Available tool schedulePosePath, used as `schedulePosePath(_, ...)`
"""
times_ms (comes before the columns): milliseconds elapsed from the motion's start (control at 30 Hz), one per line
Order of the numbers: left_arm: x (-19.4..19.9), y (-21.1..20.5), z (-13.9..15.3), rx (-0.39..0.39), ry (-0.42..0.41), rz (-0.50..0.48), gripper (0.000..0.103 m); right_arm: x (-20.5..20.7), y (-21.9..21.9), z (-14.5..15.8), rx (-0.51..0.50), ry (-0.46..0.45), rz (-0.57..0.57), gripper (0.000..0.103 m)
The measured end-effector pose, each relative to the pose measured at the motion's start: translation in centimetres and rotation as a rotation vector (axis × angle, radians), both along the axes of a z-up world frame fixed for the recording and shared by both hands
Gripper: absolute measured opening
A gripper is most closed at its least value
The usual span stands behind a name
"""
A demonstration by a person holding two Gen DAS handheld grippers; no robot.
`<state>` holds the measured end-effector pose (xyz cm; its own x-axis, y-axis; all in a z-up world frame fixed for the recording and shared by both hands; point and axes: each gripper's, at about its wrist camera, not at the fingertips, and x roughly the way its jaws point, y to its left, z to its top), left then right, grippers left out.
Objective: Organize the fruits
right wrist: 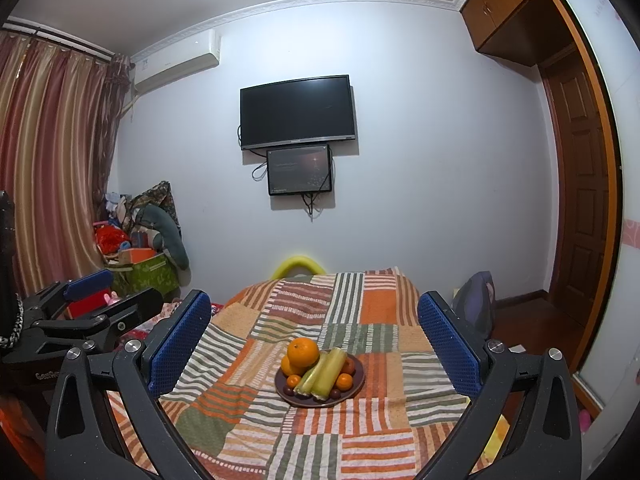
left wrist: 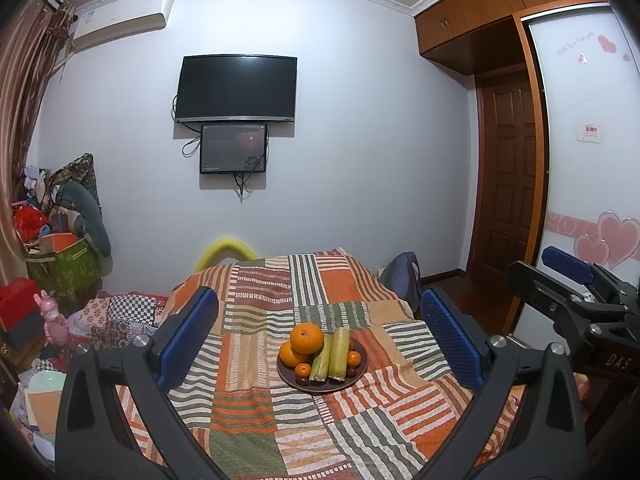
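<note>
A dark round plate [left wrist: 352, 382] [right wrist: 358, 388] sits on a striped patchwork cloth. It holds two large oranges [left wrist: 307, 338] [right wrist: 303, 352], two pale green stalk pieces [left wrist: 339, 354] [right wrist: 328, 372], several small tangerines [left wrist: 303, 369] [right wrist: 344, 381] and some dark round fruits. My left gripper [left wrist: 318, 336] is open and empty, held above and before the plate. My right gripper [right wrist: 314, 338] is open and empty, likewise before the plate. Each gripper shows in the other's view, the right one [left wrist: 576, 276] at right, the left one [right wrist: 104, 292] at left.
The patchwork cloth [left wrist: 280, 420] [right wrist: 360, 432] covers the table or bed. Cluttered bags and boxes [left wrist: 60, 248] stand at left. A wardrobe with heart stickers [left wrist: 592, 160] and a wooden door [left wrist: 508, 184] stand at right. A television [left wrist: 236, 88] hangs on the far wall.
</note>
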<state>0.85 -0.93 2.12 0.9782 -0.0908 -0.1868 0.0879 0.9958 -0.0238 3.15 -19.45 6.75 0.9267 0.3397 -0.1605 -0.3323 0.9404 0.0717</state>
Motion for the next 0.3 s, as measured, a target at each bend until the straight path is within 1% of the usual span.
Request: schedulePosePath(300,0.43,-0.25,-0.31,0.01,0.015,-0.007,0.103,0.61,-0.09,-0.38,-0.007,0.016,-0.004,0.103)
